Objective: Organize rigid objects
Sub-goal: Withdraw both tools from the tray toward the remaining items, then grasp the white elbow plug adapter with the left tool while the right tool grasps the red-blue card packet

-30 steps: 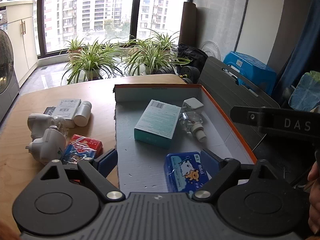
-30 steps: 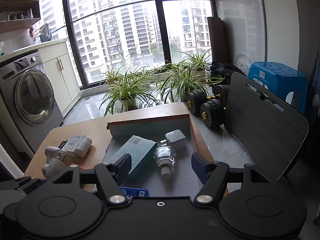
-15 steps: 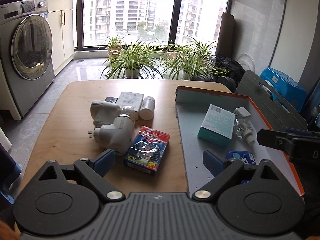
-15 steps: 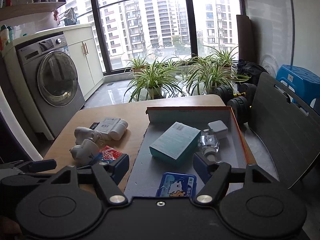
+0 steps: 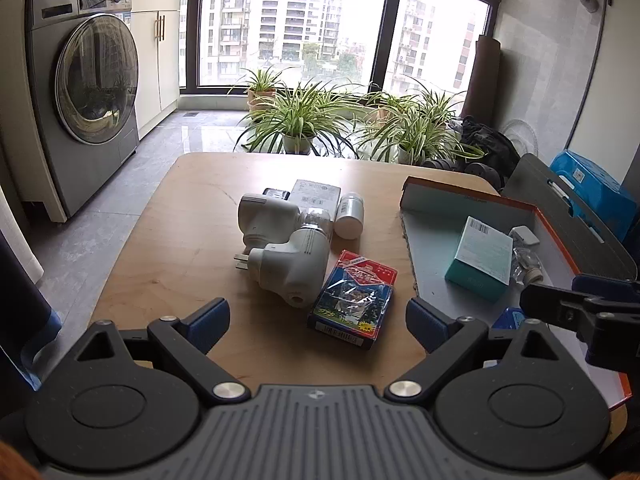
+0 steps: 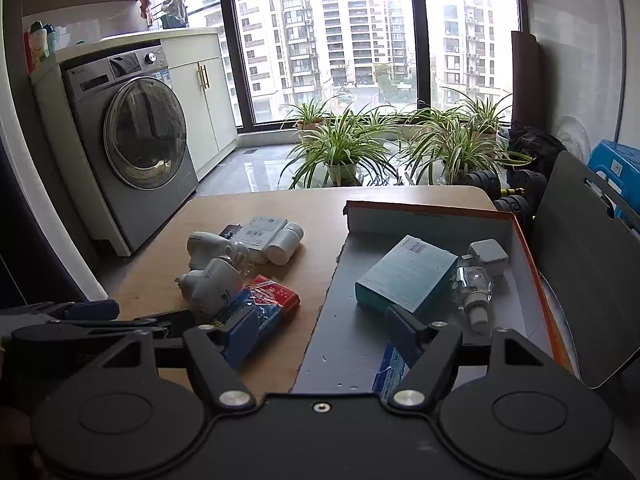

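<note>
A red and blue card pack (image 5: 352, 298) lies on the wooden table (image 5: 192, 248), just ahead of my open, empty left gripper (image 5: 318, 316). Two white plug adapters (image 5: 290, 270) lie left of it, with a white box (image 5: 316, 192) and a white bottle (image 5: 349, 219) behind. The orange-rimmed box lid (image 5: 556, 232) at right holds a teal box (image 5: 480, 258), a clear bottle (image 6: 472, 284), a white charger (image 6: 488, 256) and a blue tin (image 6: 390, 368). My right gripper (image 6: 320, 330) is open and empty over the lid's near left edge.
A washing machine (image 5: 84, 92) stands at the left, beyond the table. Potted plants (image 5: 304, 116) line the window. A grey chair back (image 6: 584, 264) and a blue stool (image 5: 592, 188) stand right of the table. Dumbbells (image 6: 516, 188) lie on the floor.
My left gripper has swung left, from over the lid to facing the card pack and adapters. My right gripper has pulled back and turned left, bringing the table's left side into view.
</note>
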A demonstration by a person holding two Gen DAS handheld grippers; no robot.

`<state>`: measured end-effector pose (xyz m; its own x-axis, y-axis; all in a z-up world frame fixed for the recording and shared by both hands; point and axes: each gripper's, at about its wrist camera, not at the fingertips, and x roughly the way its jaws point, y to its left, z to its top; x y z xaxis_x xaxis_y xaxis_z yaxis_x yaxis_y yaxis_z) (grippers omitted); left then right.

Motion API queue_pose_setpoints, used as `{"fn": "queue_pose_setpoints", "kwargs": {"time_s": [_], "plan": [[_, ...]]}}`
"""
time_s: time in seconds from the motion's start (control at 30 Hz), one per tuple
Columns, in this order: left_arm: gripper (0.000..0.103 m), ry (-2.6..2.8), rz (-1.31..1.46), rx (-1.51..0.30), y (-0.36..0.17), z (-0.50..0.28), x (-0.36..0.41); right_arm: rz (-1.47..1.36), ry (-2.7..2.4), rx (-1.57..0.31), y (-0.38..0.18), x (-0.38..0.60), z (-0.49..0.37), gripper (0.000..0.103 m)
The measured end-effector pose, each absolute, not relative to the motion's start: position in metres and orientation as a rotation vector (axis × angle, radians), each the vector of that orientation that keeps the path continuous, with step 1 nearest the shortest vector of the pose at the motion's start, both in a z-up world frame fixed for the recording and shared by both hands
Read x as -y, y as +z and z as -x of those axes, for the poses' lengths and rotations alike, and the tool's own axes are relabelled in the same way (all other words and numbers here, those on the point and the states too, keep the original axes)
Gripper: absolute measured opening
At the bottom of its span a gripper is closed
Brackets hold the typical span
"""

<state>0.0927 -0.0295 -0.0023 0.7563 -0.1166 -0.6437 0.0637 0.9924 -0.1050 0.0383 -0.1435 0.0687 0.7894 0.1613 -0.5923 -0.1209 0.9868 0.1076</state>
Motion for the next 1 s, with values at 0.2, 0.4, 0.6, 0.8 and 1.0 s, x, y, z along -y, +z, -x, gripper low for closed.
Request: {"fn": "queue_pose_setpoints", "kwargs": {"time_s": [0.2,0.4,0.6,0.8,1.0], "plan": [[0.098,-0.078,0.073,-0.715,-0.012,-0.103,0.019,-0.066,0.162,-0.658,0.062,0.141,-0.040,0.084],[0.098,-0.079,0.052,-0.728,-0.025,-0.126,0.009,-0.073,0.170,-0.680,0.053,0.139,-0.043,0.084],[0.102,-0.100,0.001,-0.712,-0.032,-0.161,0.006,-0.078,0.177,-0.689,0.048,0.139,-0.047,0.084],[0.101,-0.127,-0.052,-0.752,-0.051,-0.187,0.008,-0.074,0.184,-0.692,0.044,0.139,-0.053,0.084],[0.086,-0.155,0.003,-0.763,-0.061,-0.188,-0.006,-0.081,0.186,-0.716,0.036,0.136,-0.062,0.084]]}}
